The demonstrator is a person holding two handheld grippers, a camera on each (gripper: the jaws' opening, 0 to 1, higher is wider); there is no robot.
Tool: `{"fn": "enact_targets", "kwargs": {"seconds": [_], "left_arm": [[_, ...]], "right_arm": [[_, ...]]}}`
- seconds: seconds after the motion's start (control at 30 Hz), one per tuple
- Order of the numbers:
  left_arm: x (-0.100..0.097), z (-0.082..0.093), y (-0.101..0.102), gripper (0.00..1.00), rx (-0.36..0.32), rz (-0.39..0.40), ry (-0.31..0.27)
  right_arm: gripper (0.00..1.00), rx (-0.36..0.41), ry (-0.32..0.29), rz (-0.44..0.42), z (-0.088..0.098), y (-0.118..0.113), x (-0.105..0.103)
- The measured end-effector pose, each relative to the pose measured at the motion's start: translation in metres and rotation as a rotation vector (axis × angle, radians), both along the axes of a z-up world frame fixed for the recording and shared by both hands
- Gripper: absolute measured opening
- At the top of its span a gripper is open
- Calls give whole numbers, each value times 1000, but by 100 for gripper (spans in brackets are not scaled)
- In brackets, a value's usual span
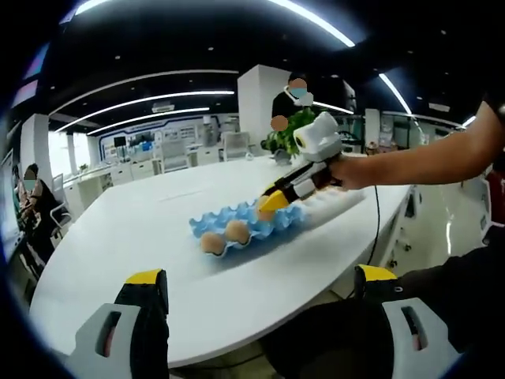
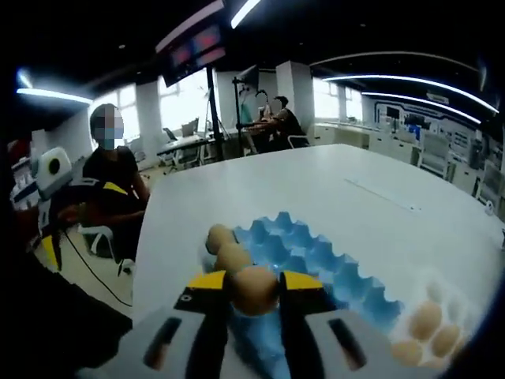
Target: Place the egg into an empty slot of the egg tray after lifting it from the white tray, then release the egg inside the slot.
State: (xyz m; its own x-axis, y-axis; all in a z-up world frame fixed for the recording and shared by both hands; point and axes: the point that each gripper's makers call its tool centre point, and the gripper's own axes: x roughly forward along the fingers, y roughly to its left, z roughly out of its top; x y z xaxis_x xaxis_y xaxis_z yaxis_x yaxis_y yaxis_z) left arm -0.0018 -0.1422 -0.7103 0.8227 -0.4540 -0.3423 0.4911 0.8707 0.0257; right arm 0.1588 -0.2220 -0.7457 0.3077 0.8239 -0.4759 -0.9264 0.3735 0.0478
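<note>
An open-plan office or lab hall is shown. A large white table [image 1: 142,229] is seen in the foreground, long strip lights [image 1: 142,103] are set into a dark ceiling, and rows of desks [image 2: 394,138] and chairs stand far back. People are seated at workstations [image 2: 272,126] near bright windows [image 2: 185,103].

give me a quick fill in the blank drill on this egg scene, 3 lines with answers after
1. The right gripper is shut on a brown ____.
2. The egg tray below it is coloured ____.
3. In the left gripper view, the egg tray already holds ____ eggs.
Missing words: egg; blue; two
</note>
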Motion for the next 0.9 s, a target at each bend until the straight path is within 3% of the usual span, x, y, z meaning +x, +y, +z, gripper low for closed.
{"fn": "enact_targets", "kwargs": {"seconds": [0.47, 0.53, 0.57, 0.67, 0.73, 0.9], "left_arm": [[-5, 1, 8, 100, -18, 25, -16], [-6, 2, 9, 100, -24, 29, -16], [-6, 2, 10, 100, -25, 30, -16], [-8, 0, 11, 100, -22, 32, -13], [-9, -1, 12, 100, -26, 33, -12], [-11, -3, 11, 100, -47, 36, -6]], "right_arm": [[25, -200, -12, 84, -28, 11, -6], [25, -218, -27, 92, -28, 10, -6], [25, -238, -72, 110, -27, 9, -4], [22, -223, -97, 117, -21, 8, -7], [22, -152, -97, 92, -9, 9, -7], [22, -79, -101, 49, 1, 0, -7]]}}
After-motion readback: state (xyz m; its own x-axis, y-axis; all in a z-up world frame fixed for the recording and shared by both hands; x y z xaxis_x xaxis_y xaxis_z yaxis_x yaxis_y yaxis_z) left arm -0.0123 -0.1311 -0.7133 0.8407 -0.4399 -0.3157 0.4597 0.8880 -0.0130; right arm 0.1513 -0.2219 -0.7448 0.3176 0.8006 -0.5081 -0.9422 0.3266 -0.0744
